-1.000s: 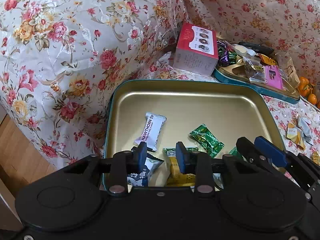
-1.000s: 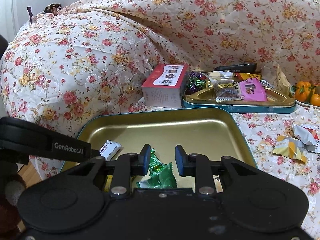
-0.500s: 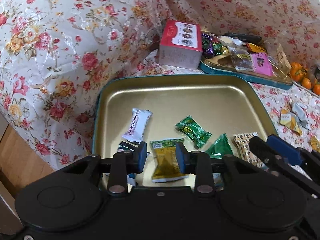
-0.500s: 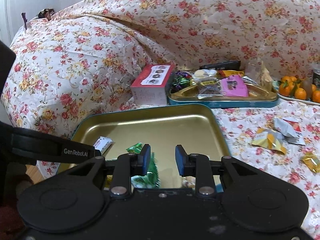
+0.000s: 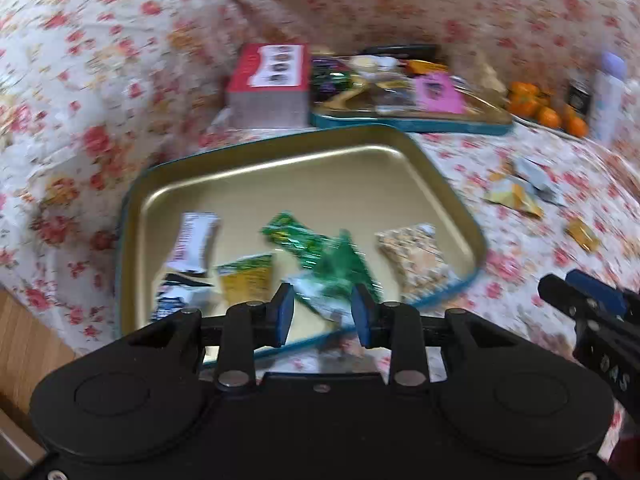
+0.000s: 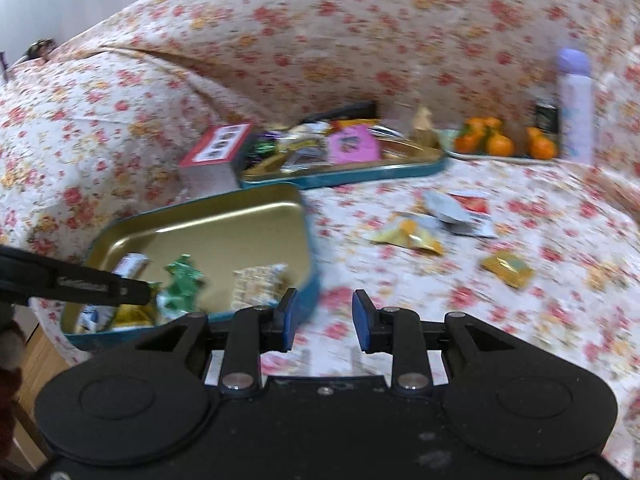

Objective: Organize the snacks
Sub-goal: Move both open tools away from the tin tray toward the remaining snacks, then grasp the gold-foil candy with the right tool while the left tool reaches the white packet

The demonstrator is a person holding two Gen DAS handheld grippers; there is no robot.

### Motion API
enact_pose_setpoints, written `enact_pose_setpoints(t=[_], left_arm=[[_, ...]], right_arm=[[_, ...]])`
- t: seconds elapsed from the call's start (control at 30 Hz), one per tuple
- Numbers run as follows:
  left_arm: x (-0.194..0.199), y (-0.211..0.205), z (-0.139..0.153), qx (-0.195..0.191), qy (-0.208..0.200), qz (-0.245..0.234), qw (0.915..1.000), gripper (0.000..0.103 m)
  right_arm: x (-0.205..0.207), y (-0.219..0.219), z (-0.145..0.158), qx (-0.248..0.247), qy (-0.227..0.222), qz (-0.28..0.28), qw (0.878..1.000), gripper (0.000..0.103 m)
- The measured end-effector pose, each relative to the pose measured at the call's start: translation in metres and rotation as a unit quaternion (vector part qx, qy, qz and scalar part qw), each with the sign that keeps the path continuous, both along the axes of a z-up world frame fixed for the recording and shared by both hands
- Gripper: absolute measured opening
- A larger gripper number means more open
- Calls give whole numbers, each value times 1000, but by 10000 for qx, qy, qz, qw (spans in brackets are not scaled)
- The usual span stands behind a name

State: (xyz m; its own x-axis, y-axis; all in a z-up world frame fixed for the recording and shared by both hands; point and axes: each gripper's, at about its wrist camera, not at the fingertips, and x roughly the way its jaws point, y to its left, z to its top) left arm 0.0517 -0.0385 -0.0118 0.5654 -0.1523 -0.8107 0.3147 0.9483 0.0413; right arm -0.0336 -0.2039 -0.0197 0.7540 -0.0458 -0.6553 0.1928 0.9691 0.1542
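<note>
Two pairs of tongs sit low in frame, both released and gripping nothing. The left tongs (image 5: pixel 323 316) hover over the near edge of a gold tray (image 5: pixel 248 152) with a teal rim, their blue pads apart. Snacks lie loose in the tray just beyond: a white bar (image 5: pixel 194 240), a yellow packet (image 5: pixel 246 280), green wrappers (image 5: pixel 320 248) and a speckled packet (image 5: pixel 416 256) (all blurred). The right tongs (image 6: pixel 323 320) hang over bare flowered cloth (image 6: pixel 400 300) just right of the same tray, pads parted with only fabric between them. Farther right, loose packets lie scattered on the cloth: a yellow one (image 6: pixel 412 236), a grey one (image 6: pixel 448 208) and a gold one (image 6: pixel 506 266). Behind stand a red box (image 6: pixel 214 156), a second tray (image 6: pixel 360 172) heaped with sweets, and oranges (image 6: pixel 500 144).
</note>
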Motion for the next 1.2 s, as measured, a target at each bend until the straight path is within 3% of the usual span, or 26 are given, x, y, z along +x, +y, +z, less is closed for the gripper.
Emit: enact_pose_setpoints(t=[0.33, 0.63, 0.83, 1.2], left_arm=[[-44, -48, -5, 164, -350, -1020, 9940, 42], [-65, -103, -8, 121, -200, -1528, 9880, 42], [-58, -134, -15, 32, 20, -1426, 9898, 42], [-16, -166, -35, -136, 579, -759, 9953, 42]], right_arm=[[-39, -59, -19, 3, 240, -684, 9974, 31], [-45, -93, -28, -2, 233, -932, 9954, 32], [-22, -116, -27, -48, 112, -945, 9955, 34], [28, -157, -32, 29, 44, -789, 9969, 35]])
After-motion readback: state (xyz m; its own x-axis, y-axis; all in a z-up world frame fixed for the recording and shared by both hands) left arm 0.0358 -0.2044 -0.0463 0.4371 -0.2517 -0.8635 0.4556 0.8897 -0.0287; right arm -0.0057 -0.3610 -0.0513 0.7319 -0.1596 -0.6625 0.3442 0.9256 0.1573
